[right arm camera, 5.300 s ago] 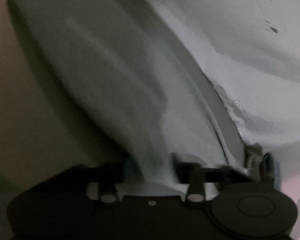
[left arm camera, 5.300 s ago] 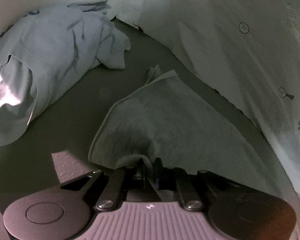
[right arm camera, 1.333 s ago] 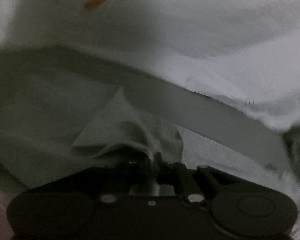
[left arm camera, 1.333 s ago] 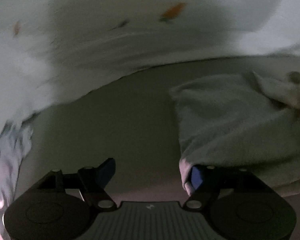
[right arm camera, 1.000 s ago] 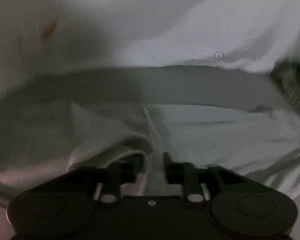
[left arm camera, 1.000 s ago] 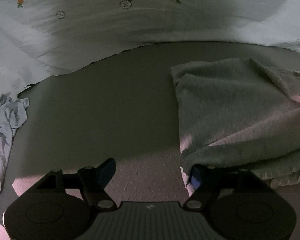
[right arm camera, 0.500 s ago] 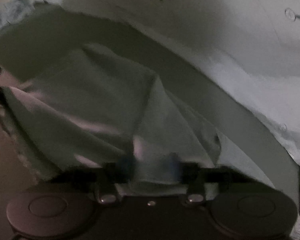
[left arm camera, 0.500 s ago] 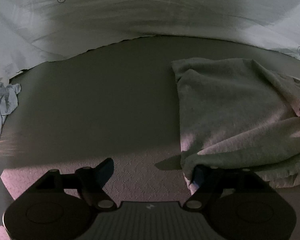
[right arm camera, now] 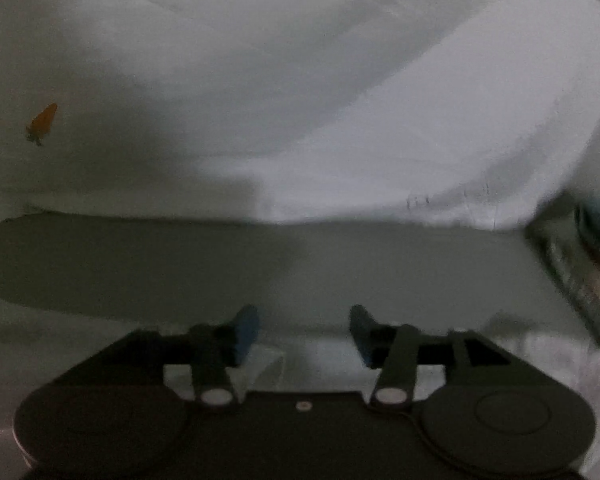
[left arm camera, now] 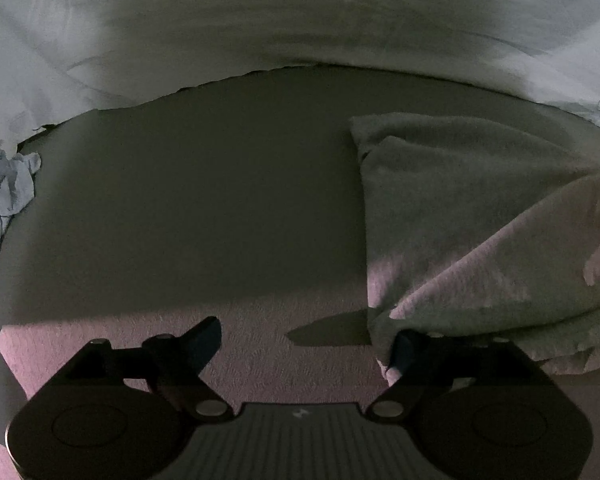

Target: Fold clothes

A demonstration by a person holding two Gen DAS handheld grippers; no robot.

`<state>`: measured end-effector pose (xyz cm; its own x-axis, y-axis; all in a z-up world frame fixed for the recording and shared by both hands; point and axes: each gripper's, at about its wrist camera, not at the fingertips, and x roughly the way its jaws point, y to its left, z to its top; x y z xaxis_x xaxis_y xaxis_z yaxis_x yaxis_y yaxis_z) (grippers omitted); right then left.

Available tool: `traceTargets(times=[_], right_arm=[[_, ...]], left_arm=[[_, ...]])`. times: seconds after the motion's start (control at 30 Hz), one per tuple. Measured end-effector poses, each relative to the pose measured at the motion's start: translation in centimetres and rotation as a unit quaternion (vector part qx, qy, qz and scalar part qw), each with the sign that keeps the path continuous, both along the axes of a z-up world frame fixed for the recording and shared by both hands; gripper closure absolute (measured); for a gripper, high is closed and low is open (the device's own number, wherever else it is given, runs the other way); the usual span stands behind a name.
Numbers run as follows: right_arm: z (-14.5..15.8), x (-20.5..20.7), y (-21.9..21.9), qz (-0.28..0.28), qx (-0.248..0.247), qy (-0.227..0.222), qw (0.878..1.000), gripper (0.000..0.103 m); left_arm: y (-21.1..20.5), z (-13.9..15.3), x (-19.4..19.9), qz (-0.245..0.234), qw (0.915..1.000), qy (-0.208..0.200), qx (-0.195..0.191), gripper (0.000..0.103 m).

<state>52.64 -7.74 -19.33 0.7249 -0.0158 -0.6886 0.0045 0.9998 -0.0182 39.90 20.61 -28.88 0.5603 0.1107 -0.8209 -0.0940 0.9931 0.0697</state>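
A grey fleecy garment (left arm camera: 472, 224) lies folded over itself on the dark bed surface (left arm camera: 204, 208), at the right of the left wrist view. My left gripper (left arm camera: 304, 340) is open, its right fingertip (left arm camera: 400, 350) touching the garment's near left corner, its left fingertip on bare surface. My right gripper (right arm camera: 304, 330) is open with nothing between its blue-padded fingers (right arm camera: 246, 332); the garment does not show in its blurred view.
A white sheet with carrot prints (left arm camera: 300, 20) rises behind the bed surface in both views. A crumpled pale blue cloth (left arm camera: 4, 196) lies at the far left. Something patterned (right arm camera: 580, 264) sits blurred at the right edge of the right wrist view.
My right gripper let go of the garment, opened, and swung away to face the sheet. The left gripper stayed open by the garment's corner.
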Motion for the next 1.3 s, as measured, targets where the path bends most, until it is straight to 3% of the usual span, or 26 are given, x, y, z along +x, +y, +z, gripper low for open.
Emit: traceTargets(times=[0.13, 0.27, 0.4, 0.5, 0.57, 0.6, 0.63, 0.67, 0.73, 0.9, 0.97, 1.07, 1.13, 1.2, 1.3], right_arm=[[-3.0, -3.3, -1.5, -0.017, 0.097, 0.077, 0.992, 0.041], [-5.8, -6.5, -1.6, -0.035, 0.139, 0.128, 0.981, 0.037], [-6.9, -7.4, -0.7, -0.036, 0.173, 0.121, 0.977, 0.028], [-7.0, -7.0, 0.4, -0.008, 0.16, 0.122, 0.98, 0.029], [-7.1, -6.8, 1.1, 0.01, 0.137, 0.121, 0.983, 0.044], [-7.1, -6.8, 1.3, 0.012, 0.119, 0.118, 0.986, 0.061], [-7.2, -6.9, 1.5, 0.013, 0.101, 0.115, 0.988, 0.084], [-7.1, -6.9, 1.2, 0.011, 0.11, 0.116, 0.987, 0.094], [-6.7, -6.8, -0.3, -0.003, 0.168, 0.118, 0.979, 0.096], [-4.5, -6.1, -2.7, -0.024, 0.323, 0.081, 0.943, 0.097], [-3.9, -5.6, -3.2, -0.027, 0.363, 0.068, 0.929, 0.097], [-2.9, -5.6, -3.6, -0.028, 0.387, 0.052, 0.92, 0.097], [-2.8, -5.7, -3.7, -0.032, 0.386, 0.05, 0.921, 0.097], [-2.8, -5.9, -3.7, -0.037, 0.385, 0.051, 0.921, 0.097], [-2.4, -6.5, -3.9, -0.048, 0.394, 0.057, 0.916, 0.097]], left_arm=[[0.1, 0.6, -0.1, -0.009, 0.9999, -0.001, -0.009, 0.016], [0.5, 1.4, -0.2, -0.026, 0.9995, -0.006, -0.015, 0.016], [1.0, 1.6, -0.4, -0.032, 0.999, -0.006, -0.032, 0.015], [1.7, 1.8, -0.3, -0.029, 0.9984, -0.006, -0.049, 0.015], [2.4, 1.9, -0.3, -0.023, 0.9971, -0.007, -0.073, 0.011], [2.8, 1.9, -0.2, -0.02, 0.9959, -0.005, -0.088, 0.01], [3.3, 1.9, -0.1, -0.016, 0.9938, 0.0, -0.11, 0.01], [3.8, 1.8, -0.1, -0.013, 0.9912, 0.006, -0.132, 0.01], [4.8, 1.8, 0.1, -0.009, 0.9858, 0.018, -0.166, 0.01], [6.0, 2.2, 0.7, -0.03, 0.9801, 0.042, -0.191, 0.006], [7.1, 2.2, 1.0, -0.023, 0.9719, 0.051, -0.228, 0.005], [10.6, 1.5, 1.1, 0.044, 0.9347, 0.057, -0.348, 0.002], [12.2, 1.7, 0.8, 0.095, 0.9228, 0.04, -0.371, 0.002], [12.6, 2.4, 0.4, 0.111, 0.9351, 0.021, -0.336, 0.002], [11.1, 3.6, 0.3, 0.08, 0.9582, 0.017, -0.274, 0.002]])
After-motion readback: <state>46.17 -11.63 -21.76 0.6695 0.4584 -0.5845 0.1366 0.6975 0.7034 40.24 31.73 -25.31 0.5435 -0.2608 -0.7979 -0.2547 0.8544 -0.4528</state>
